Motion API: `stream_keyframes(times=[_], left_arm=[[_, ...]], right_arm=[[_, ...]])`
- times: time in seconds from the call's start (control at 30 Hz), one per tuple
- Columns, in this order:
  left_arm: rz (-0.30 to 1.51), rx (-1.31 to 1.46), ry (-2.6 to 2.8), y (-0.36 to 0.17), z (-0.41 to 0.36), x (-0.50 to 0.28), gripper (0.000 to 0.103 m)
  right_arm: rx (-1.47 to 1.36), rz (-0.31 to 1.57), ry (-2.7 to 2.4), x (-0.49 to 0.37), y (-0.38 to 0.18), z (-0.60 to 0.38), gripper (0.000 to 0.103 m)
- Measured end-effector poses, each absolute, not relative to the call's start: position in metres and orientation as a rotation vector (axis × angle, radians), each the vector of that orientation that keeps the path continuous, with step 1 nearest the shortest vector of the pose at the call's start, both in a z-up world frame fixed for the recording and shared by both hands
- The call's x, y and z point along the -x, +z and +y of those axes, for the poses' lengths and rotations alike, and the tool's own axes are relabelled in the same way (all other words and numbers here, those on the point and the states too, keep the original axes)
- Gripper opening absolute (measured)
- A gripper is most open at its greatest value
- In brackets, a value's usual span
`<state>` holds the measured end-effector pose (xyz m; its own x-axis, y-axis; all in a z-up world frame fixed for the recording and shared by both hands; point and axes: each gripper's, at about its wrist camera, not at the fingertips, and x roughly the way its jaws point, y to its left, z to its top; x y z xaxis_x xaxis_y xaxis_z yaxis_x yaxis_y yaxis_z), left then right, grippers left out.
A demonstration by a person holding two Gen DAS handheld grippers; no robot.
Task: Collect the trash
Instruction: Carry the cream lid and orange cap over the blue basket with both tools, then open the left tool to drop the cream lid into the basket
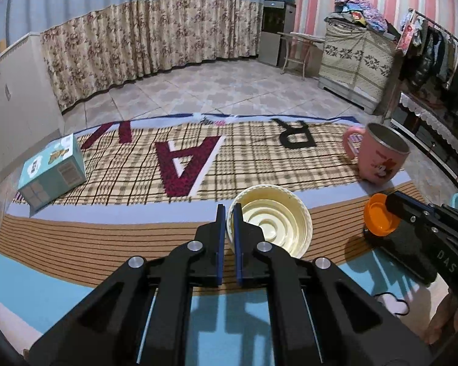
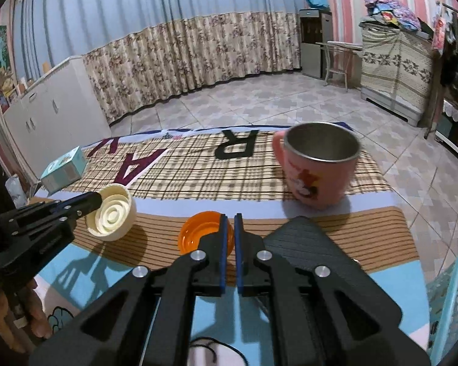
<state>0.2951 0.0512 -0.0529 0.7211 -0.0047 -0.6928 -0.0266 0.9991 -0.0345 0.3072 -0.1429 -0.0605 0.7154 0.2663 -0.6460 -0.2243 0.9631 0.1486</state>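
The left gripper pinched the cream lid by its rim; the right gripper likewise clamped the orange cap (both presumably trash, for binning).

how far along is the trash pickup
Nothing looks binned yet. In hand: the left tongs are pinching the rim of the cream lid, and the right tongs grip the orange cap. Left: dropping both, perhaps into the teal basket.

cream lid, hollow up; orange cap, gripped
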Motion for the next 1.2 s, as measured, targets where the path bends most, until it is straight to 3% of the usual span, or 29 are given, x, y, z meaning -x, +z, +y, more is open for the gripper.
stream_keyframes(times=[0.8,1.2], left_arm=[[0.651,-0.011,-0.225,-0.005,-0.083,-0.264,0.004],[0.637,-0.033,-0.422,-0.011,-0.183,-0.241,0.004]], right_arm=[[-0.135,0.548,-0.101,-0.215,0.010,-0.300,0.004],[-0.169,0.536,-0.322,-0.162,0.001,-0.383,0.004]])
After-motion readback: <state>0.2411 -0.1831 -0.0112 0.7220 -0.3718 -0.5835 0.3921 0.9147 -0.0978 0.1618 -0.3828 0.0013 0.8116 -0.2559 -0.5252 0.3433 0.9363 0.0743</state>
